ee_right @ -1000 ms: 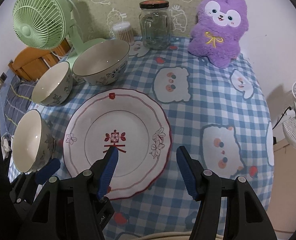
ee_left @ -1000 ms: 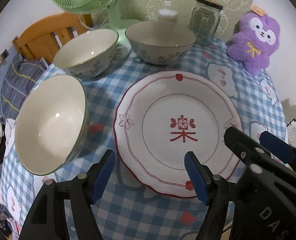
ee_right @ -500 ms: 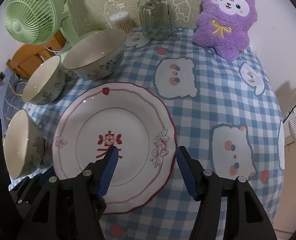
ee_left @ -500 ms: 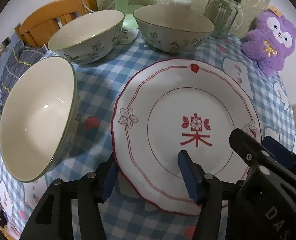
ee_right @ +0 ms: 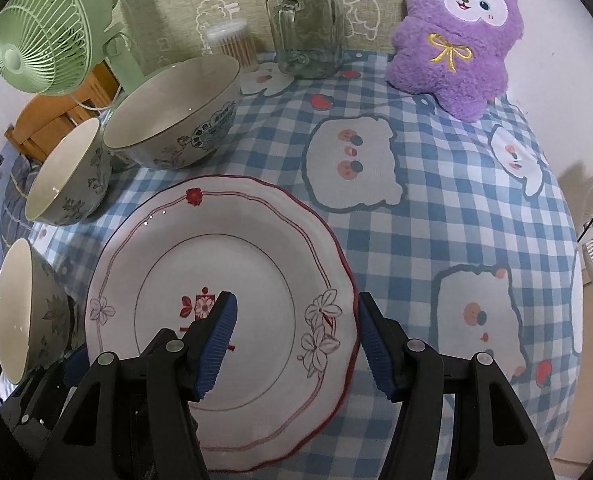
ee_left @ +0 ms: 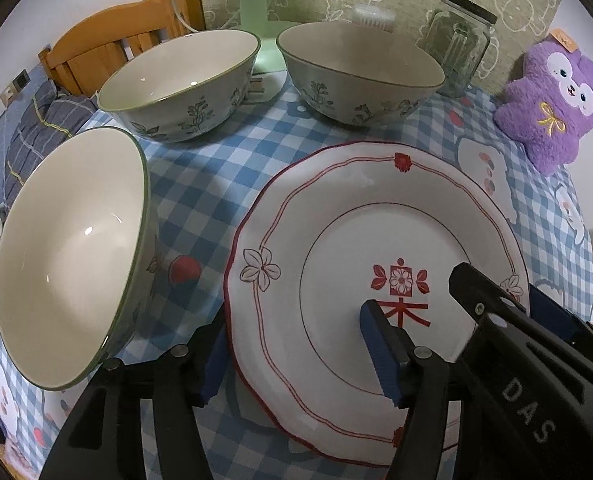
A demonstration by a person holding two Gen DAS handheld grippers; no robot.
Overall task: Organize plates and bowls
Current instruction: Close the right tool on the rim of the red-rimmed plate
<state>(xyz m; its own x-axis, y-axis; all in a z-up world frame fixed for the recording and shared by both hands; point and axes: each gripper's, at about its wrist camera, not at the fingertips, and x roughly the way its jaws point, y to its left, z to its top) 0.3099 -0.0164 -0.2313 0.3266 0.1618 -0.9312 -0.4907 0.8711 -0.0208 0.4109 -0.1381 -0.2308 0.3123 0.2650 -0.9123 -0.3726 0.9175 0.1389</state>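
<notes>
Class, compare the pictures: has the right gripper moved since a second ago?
Yes. The right gripper has come down toward the plate; its fingers now straddle the plate's right rim, which looks larger.

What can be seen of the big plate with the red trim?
The plate looks like glazed white ceramic, round with a scalloped dark-red rim, thin red rings, outlined flowers and a red flower emblem at its centre. It is empty and lies flat on the checked tablecloth, right of the nearest bowl. Both grippers straddle its rim, left and right; contact isn't clear.
</notes>
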